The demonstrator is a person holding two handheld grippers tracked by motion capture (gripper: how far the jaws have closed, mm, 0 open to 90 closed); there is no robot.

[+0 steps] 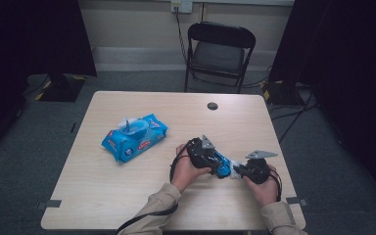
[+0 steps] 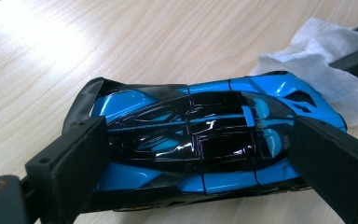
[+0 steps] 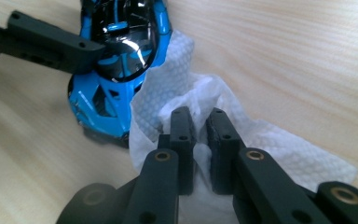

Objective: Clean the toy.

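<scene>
Left hand (image 1: 183, 171): comes in from the counter's near edge, forearm angled toward the car, palm wrapped round the left tongs (image 2: 200, 154).
Left tongs: spread wide and clamped on the car (image 2: 200, 135) — one pad at each end of its body, seen in the left gripper view.
Right hand (image 1: 264, 183): just right of the car, fist round the right tongs (image 3: 200, 126), which point at the car's end.
Right tongs: pinched on the wipe (image 3: 270, 144), pads nearly together.
Car: blue and black toy, on the counter (image 1: 127, 196) toward its near right part.
Wipe: white, crumpled, touching the car's end.
Pack (image 1: 134, 137): blue wipes pack well left of the car — flap up, a white wipe standing out of its opening.
</scene>
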